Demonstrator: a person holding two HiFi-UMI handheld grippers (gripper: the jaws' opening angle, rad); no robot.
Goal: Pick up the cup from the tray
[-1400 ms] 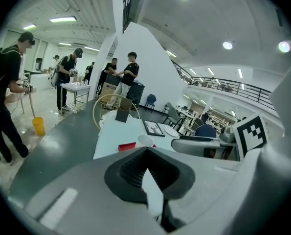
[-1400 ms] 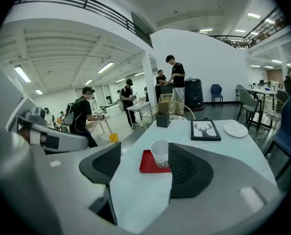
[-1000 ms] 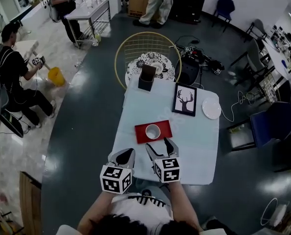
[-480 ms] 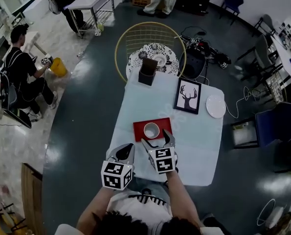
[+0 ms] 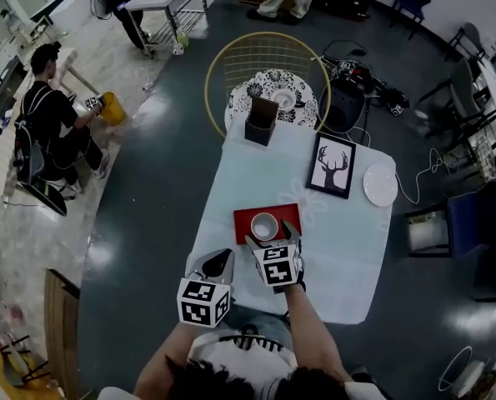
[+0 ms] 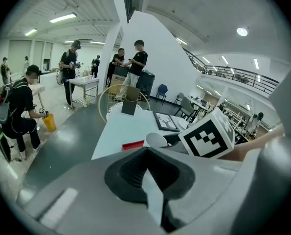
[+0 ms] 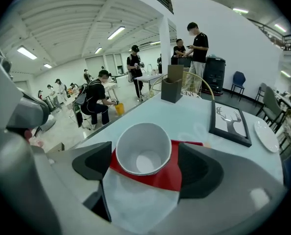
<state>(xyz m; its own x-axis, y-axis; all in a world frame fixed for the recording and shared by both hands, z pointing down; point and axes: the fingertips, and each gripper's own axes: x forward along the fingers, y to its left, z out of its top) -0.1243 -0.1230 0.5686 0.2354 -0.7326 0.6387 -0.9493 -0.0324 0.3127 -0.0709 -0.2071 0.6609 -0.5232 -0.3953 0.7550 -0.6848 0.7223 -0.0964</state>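
Basically, cup (image 5: 264,225) is white, upright, empty, standing on the red tray (image 5: 244,220) about mid-tray. Tray lies flat on the near half of the counter (image 5: 348,248), which has a pale cloth over it.

Right claw (image 5: 272,236) is open, with the tips reaching over the tray's near edge. In the right gripper view the cup (image 7: 144,148) stands between the two dark pads (image 7: 92,166), one on each side, with a thin gap on both sides, so no grip on it. Red tray (image 7: 161,178) shows under and behind the cup, cloth in front of it. Right claw (image 7: 145,166) is level with the cup's lower body.

Left claw (image 5: 217,262) is closed and holds nothing; the left gripper view shows its tips (image 6: 146,156) met at the middle. It hangs at the counter's near edge, just left of the right one and off the tray. From the left gripper view the cup (image 6: 156,140) and a strip of the tray (image 6: 133,145) show past the tips, with the right claw's marker cube (image 6: 207,138) beside them.

Farther back on the counter: framed deer picture (image 5: 332,165) lying flat, white plate (image 5: 380,185) to its right, dark box (image 5: 262,121) at the far edge. Behind the counter is a round chair (image 5: 268,57) with a gold wire back. Seated person (image 5: 52,132) far left, next to a yellow bucket (image 5: 114,111).
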